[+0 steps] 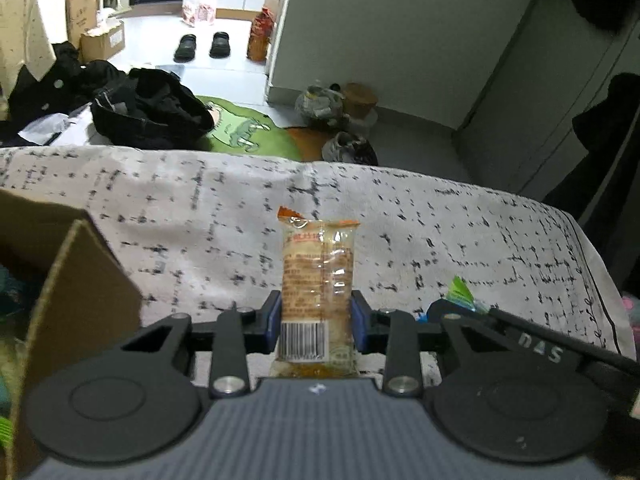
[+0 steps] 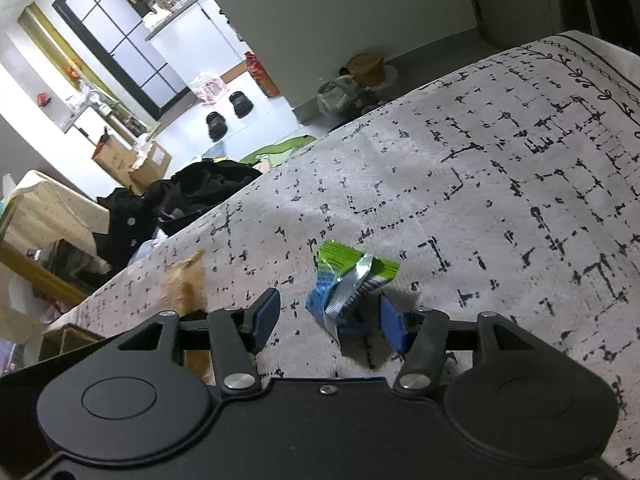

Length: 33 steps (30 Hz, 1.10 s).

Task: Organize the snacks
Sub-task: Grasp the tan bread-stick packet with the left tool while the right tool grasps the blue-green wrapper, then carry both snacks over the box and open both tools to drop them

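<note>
My left gripper (image 1: 317, 314) is shut on an orange snack packet (image 1: 316, 280) with a barcode, holding it upright above the patterned cloth. A brown cardboard box (image 1: 76, 280) stands to its left. My right gripper (image 2: 328, 318) is open just above the cloth, its jaws either side of a green and blue snack packet (image 2: 352, 280) that lies crumpled near the right pad. The orange packet shows blurred in the right wrist view (image 2: 184, 284). The green packet also shows in the left wrist view (image 1: 460, 294).
The table is covered by a white cloth with black marks (image 1: 440, 220); its far edge drops to the floor. Black clothes (image 1: 148, 108), a green mat (image 1: 244, 128), shoes (image 1: 202, 46) and boxes (image 1: 102, 38) lie beyond.
</note>
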Tool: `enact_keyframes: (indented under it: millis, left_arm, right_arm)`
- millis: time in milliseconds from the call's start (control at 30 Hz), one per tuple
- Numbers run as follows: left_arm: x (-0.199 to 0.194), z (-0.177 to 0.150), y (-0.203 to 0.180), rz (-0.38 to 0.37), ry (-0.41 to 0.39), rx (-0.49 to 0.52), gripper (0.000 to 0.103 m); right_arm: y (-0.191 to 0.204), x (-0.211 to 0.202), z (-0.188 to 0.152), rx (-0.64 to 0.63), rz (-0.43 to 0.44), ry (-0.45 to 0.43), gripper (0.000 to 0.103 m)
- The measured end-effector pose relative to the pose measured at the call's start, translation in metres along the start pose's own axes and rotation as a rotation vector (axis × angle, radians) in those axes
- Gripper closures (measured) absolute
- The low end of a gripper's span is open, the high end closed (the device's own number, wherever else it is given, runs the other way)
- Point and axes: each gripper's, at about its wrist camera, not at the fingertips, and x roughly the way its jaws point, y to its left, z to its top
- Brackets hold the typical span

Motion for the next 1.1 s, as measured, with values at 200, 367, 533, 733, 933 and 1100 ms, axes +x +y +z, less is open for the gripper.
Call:
enact_keyframes:
  millis: [200, 367, 533, 733, 933, 1100]
  left_arm:
    - [-0.005, 0.003, 0.015, 0.007, -0.004, -0.039, 0.069]
    - [-0.021, 0.002, 0.016, -0.017, -0.026, -0.024, 0.069]
    - [-0.044, 0.001, 0.014, -0.049, -0.059, 0.008, 0.069]
    - [-0.078, -0.003, 0.019, -0.073, -0.098, 0.027, 0.069]
    - [-0.111, -0.004, 0.028, -0.098, -0.141, 0.052, 0.069]
    - [-0.132, -0.005, 0.041, -0.114, -0.165, 0.046, 0.069]
  right_arm:
    - [0.012, 0.006, -0.002, -0.060, -0.089, -0.005, 0.073]
    - [0.009, -0.013, -0.006, -0.055, -0.077, -0.019, 0.077]
    - [0.008, -0.042, -0.015, -0.018, -0.057, -0.050, 0.078]
    - [0.029, -0.067, -0.024, -0.046, -0.035, -0.080, 0.078]
    - [0.051, -0.088, -0.031, -0.086, 0.003, -0.113, 0.077]
    - [0.063, -0.096, -0.035, -0.090, 0.022, -0.128, 0.077]
